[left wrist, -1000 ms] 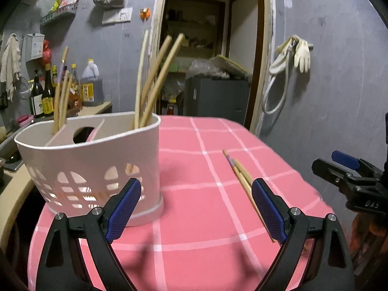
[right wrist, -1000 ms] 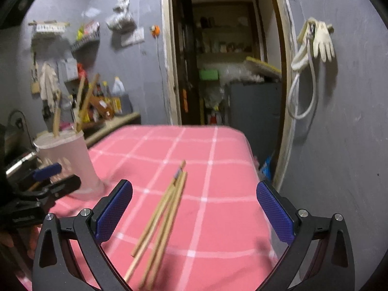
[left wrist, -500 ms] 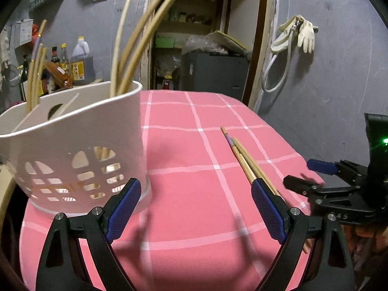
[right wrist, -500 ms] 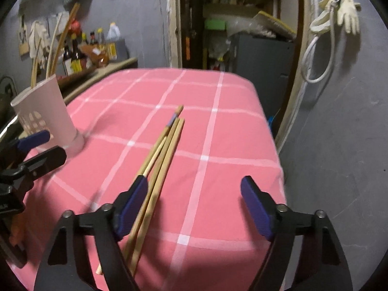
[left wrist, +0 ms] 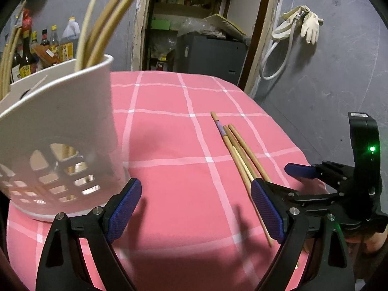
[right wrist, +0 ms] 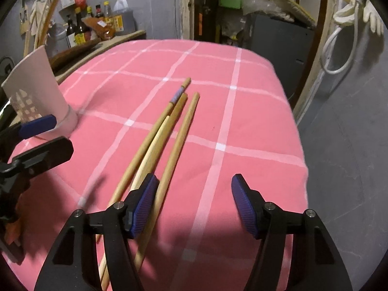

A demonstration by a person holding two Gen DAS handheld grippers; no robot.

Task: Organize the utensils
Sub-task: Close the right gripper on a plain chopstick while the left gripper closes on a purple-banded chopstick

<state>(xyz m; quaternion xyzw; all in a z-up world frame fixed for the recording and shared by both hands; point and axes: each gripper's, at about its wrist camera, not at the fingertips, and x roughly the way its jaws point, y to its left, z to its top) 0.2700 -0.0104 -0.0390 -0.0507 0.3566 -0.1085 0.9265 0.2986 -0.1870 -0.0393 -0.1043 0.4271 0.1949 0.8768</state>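
Several wooden chopsticks (right wrist: 167, 131) lie side by side on the pink checked tablecloth (right wrist: 242, 121); they also show in the left wrist view (left wrist: 238, 150). A white perforated utensil holder (left wrist: 58, 131) with several chopsticks standing in it sits at the table's left; it also shows in the right wrist view (right wrist: 36, 92). My left gripper (left wrist: 194, 208) is open and empty, low over the cloth just right of the holder. My right gripper (right wrist: 194, 206) is open and empty, its left finger over the near ends of the chopsticks. The right gripper also shows at the right of the left wrist view (left wrist: 315, 177).
A counter with bottles (right wrist: 97, 21) stands behind the table at the left. An open doorway (left wrist: 194, 24) with a grey cabinet is beyond the far edge. Gloves and a hose (left wrist: 298, 24) hang on the right wall. The table's right edge (right wrist: 298, 131) drops off close by.
Both grippers have moved down and forward toward the table. The right gripper's jaws have narrowed and now sit over the near ends of the chopsticks. The holder looms closer to the left gripper.
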